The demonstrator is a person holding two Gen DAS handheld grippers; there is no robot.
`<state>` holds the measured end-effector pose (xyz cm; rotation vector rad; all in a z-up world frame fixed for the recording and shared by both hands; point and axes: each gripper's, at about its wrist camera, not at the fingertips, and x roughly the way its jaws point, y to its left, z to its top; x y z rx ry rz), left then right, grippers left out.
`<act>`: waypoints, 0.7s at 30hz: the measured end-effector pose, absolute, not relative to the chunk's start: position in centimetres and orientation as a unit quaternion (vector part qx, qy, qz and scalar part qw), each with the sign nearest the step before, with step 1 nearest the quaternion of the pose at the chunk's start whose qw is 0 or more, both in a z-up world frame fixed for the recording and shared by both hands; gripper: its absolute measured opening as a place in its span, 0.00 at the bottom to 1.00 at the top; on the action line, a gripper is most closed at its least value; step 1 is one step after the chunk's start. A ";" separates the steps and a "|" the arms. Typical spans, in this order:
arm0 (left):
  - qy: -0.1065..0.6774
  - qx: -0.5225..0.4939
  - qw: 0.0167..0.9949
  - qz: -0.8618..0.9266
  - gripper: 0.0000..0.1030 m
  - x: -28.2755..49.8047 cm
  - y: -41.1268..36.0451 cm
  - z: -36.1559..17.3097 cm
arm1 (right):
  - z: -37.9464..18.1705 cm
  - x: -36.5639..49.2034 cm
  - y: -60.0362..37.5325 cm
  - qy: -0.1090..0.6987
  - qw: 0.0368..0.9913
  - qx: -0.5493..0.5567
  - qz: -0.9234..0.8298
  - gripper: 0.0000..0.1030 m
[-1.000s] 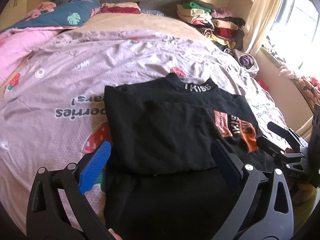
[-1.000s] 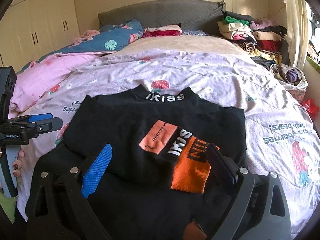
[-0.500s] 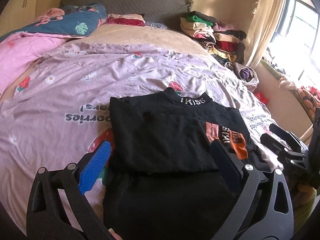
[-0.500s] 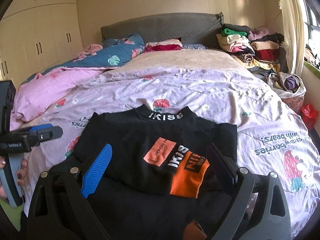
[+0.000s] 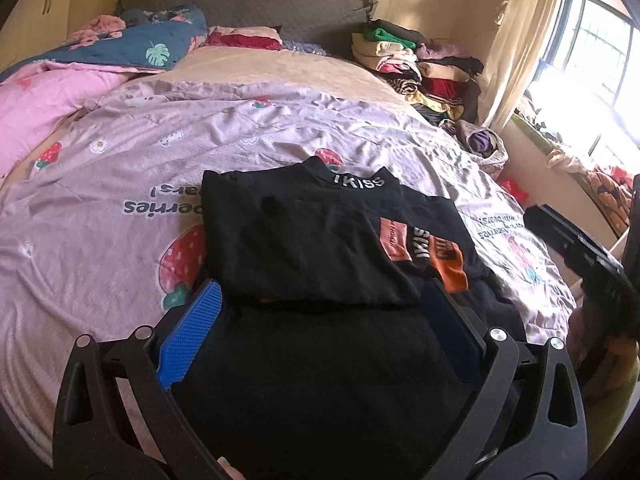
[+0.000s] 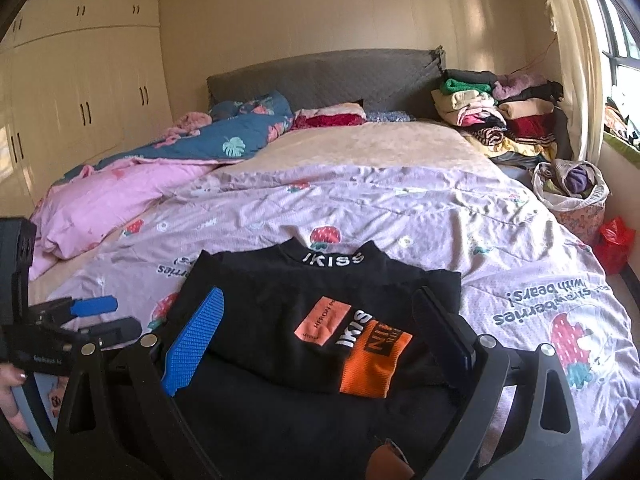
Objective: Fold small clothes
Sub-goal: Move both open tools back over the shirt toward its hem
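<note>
So we've got a black knit top with a white "IKISS" collar and an orange patch [image 5: 320,248] lying partly folded on the near end of the bed with the lilac strawberry-print duvet [image 5: 120,184]. Its collar points toward the far end, its upper part is doubled over the rest, and the orange patch sits on the right side of the fold. The lower part of the top spreads toward us under both claws.

Our left claw [image 5: 320,320] hangs over the near edge of the fold with its blue-padded fingers [image 5: 192,336] spread wide, nothing between them. The right claw [image 6: 320,332] is the same deal: wide apart, empty, hovering above the patch side of the top. In the right wrist view we can also see the left claw off at the near left, just beside the top's left edge, and a bit of the hand [image 6: 10,384] holding it.

Farther back there's a pink quilt [image 6: 112,200] on the left, a dark blue leaf-print blanket [image 6: 224,140] by the grey padded headboard [image 6: 320,76], and a stack of folded clothes [image 6: 500,112] at the far right. A bag stuffed with fabric [image 6: 572,188] sits on the right, beside the bed, near the window. Cream wardrobe doors [image 6: 80,92] line the left wall.
</note>
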<state>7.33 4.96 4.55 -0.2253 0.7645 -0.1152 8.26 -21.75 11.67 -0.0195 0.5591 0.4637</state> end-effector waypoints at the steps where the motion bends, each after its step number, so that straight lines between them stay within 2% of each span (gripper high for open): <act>1: 0.372 -0.106 0.921 -0.055 0.91 7.1 4.9 4.6 | 11.8 8.1 -21.8 0.272 0.935 -0.008 0.227 0.92; 21: 0.377 -0.082 0.921 -0.047 0.91 3.4 3.9 4.9 | 11.4 3.4 -25.2 0.265 0.941 0.007 0.210 0.95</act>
